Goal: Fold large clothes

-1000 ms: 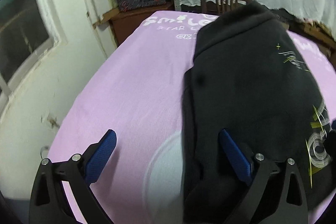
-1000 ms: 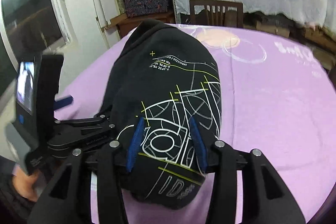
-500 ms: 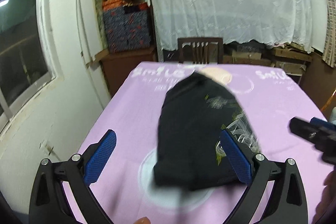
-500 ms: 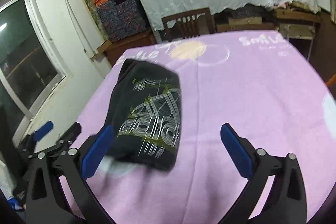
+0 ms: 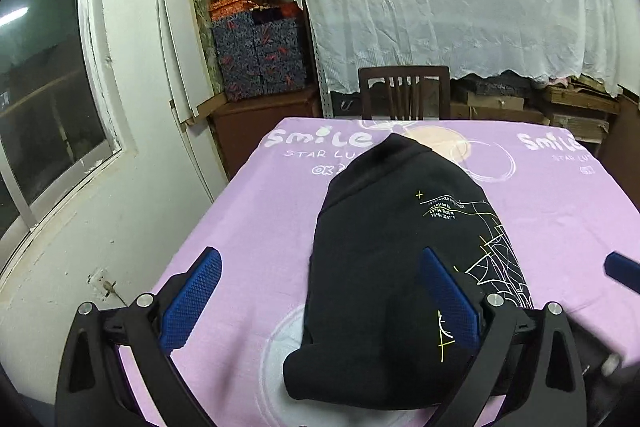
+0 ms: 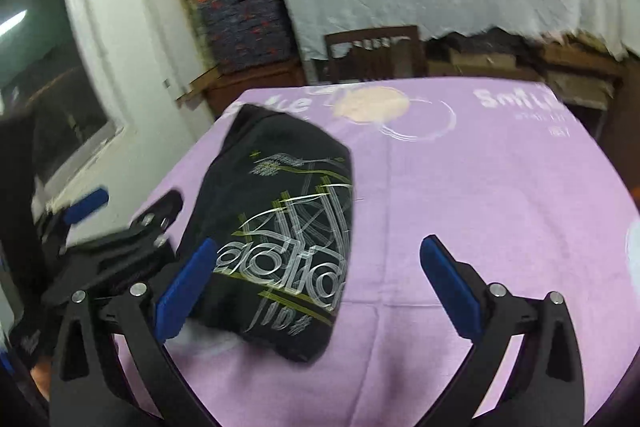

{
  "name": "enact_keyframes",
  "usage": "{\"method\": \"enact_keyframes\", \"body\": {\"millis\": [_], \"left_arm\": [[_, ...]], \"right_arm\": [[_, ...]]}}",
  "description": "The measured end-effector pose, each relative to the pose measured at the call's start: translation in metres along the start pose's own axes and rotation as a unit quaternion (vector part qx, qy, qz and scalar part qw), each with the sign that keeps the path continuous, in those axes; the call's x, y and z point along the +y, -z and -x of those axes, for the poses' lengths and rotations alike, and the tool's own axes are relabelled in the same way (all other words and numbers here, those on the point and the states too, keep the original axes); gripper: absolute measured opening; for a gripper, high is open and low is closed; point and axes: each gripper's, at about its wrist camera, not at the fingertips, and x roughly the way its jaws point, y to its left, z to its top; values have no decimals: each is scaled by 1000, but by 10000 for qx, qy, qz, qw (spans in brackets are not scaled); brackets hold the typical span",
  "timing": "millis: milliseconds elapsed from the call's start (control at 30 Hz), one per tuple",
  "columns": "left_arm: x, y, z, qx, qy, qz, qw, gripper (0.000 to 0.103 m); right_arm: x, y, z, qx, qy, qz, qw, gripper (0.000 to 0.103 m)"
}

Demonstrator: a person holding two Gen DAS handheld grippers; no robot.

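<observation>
Both sets of fingers spread wide, nothing between pads: left gripper [image 5: 320, 303] hangs over near edge of folded black sweatshirt [image 5: 400, 267], right gripper [image 6: 316, 287] sits just right of it, its left finger [image 6: 186, 283] crossing the hem in view, no pinch. Sweatshirt lies as compact bundle on purple-covered tabletop [image 5: 248, 227], print side up, near the left-front corner; looks released on purpose, fold likely finished. Chair [image 5: 404, 93] behind far edge, well apart.
</observation>
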Motion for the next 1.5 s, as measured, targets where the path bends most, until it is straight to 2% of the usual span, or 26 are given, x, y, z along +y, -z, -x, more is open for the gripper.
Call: {"method": "enact_keyframes", "body": {"millis": [133, 367, 700, 1500], "left_arm": [[4, 2, 0, 32, 11, 34, 10000, 100], [8, 2, 8, -43, 132, 101, 9999, 100], [7, 5, 23, -153, 237, 54, 9996, 100], [1, 10, 10, 29, 198, -50, 9998, 100]], "right_arm": [[11, 6, -6, 102, 91, 253, 9996, 99], [-2, 8, -8, 139, -125, -112, 9998, 99], [-6, 8, -1, 96, -232, -271, 9993, 99], [-16, 8, -2, 211, -180, -454, 9986, 99]]}}
